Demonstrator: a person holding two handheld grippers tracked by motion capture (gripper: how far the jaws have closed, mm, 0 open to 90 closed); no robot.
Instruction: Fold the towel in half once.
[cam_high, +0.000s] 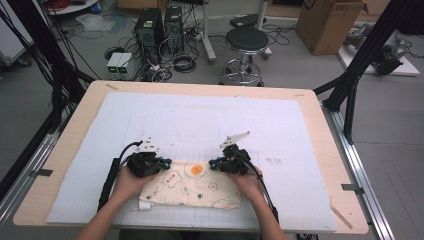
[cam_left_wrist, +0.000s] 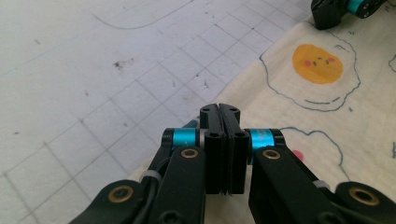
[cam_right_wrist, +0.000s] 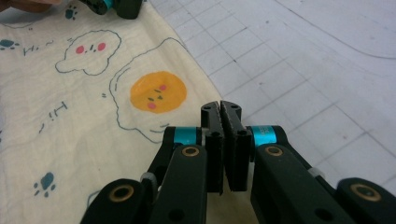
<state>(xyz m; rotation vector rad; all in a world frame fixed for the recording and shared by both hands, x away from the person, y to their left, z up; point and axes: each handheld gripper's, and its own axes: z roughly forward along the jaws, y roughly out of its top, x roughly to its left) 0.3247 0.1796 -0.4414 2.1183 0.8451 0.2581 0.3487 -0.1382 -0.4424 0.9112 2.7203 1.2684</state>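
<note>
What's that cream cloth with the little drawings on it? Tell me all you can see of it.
The cloth is a soft, cream fabric printed with fried eggs, blue paw prints and small marks; one egg has an orange yolk with a face. It lies flat as a folded rectangle with a white tag at its near left corner, on the white gridded mat near the table's front edge. The left gripper and right gripper, both shut, sit at its far corners.
</note>
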